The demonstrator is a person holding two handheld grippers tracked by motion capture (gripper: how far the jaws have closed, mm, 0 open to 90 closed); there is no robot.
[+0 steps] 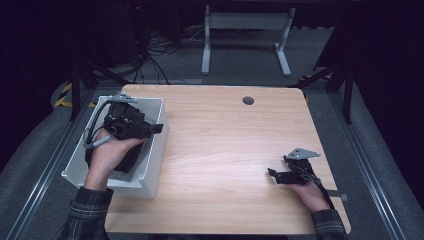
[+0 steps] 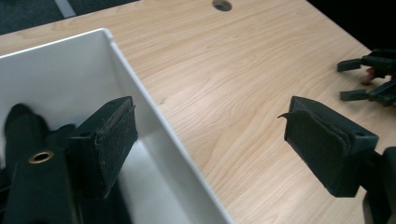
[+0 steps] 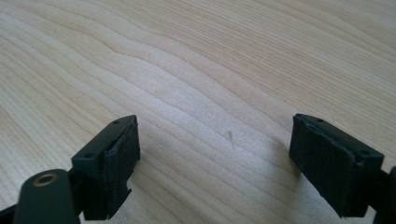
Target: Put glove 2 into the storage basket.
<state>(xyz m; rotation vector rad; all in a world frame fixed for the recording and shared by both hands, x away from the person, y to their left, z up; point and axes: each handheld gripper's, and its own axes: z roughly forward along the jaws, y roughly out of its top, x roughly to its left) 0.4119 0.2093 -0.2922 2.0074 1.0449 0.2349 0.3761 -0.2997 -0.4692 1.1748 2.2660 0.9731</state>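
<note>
High view: bin [image 1: 152, 170] under left hand-held gripper [image 1: 161, 128]

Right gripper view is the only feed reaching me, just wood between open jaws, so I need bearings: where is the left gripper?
Observer: The left gripper hangs over a white bin at the left edge of the table.
Operator: Is it carrying anything?
Observer: No. Its jaws stand open with nothing between them, one over the bin's inside and the other over the wood.
Operator: And where does my own gripper sit?
Observer: The right gripper is low near the table's front right corner, pointing toward the bin.
</note>
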